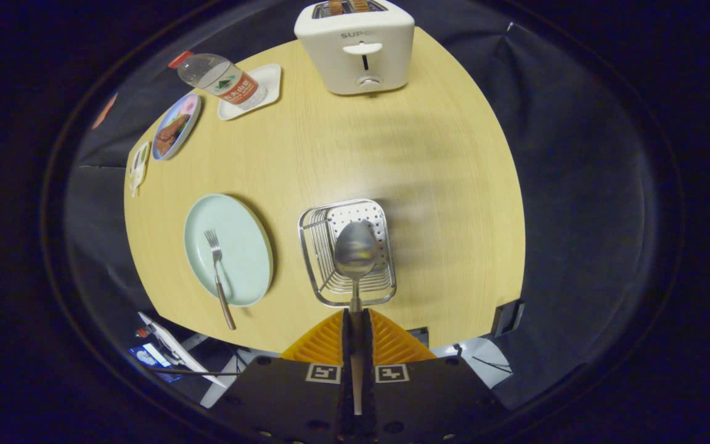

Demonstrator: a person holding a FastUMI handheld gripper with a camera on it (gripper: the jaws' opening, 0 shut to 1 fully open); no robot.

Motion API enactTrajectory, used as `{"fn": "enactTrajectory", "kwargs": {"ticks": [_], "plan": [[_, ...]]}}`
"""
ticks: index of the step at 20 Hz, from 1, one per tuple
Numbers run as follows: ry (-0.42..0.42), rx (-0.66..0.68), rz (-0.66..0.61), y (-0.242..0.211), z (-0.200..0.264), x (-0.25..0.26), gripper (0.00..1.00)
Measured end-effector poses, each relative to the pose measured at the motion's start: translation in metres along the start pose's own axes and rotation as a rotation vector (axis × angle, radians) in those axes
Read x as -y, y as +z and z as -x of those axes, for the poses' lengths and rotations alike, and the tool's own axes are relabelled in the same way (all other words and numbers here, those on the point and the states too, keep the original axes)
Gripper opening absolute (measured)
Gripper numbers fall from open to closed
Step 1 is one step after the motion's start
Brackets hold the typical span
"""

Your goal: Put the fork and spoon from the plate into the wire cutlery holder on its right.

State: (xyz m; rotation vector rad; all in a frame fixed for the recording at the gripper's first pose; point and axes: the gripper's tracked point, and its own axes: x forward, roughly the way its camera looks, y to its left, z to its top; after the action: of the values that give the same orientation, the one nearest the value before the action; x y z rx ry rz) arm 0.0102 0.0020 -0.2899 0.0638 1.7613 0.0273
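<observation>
Spoon [355, 256] clamped in claw [355, 316], bowl seemingly over wire cutlery holder [313, 246].

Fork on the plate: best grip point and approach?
Take the fork by its handle end, which overhangs the light green plate's near rim, coming from above with fingers across the shaft. Its tines lie flat on the plate. The gripper is now shut on the spoon.
</observation>
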Motion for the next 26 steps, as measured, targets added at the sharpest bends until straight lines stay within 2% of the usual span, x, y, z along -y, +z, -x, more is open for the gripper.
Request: {"fn": "enactTrajectory", "kwargs": {"ticks": [2, 3, 4, 5, 7, 9, 11, 15, 19, 22, 26], "plan": [[0.025, 0.015, -0.003, 0.004, -0.003, -0.003, 0.05], [0.026, 0.030, -0.008, 0.008, -0.003, -0.002, 0.11], [0.039, 0.046, -0.012, 0.011, -0.003, -0.005, 0.12], [0.040, 0.062, -0.013, 0.009, 0.002, -0.005, 0.29], [0.058, 0.112, -0.011, 0.012, 0.008, -0.008, 0.50], [0.051, 0.192, 0.013, 0.017, 0.019, -0.008, 0.79], [0.032, 0.310, 0.061, 0.024, 0.034, -0.011, 0.91], [0.013, 0.541, 0.146, 0.025, 0.070, -0.032, 0.97], [0.037, 0.666, 0.209, 0.006, 0.082, -0.081, 0.97], [0.063, 0.706, 0.257, -0.007, 0.064, -0.129, 0.97], [0.112, 0.670, 0.287, -0.034, 0.012, -0.191, 0.97]]}}
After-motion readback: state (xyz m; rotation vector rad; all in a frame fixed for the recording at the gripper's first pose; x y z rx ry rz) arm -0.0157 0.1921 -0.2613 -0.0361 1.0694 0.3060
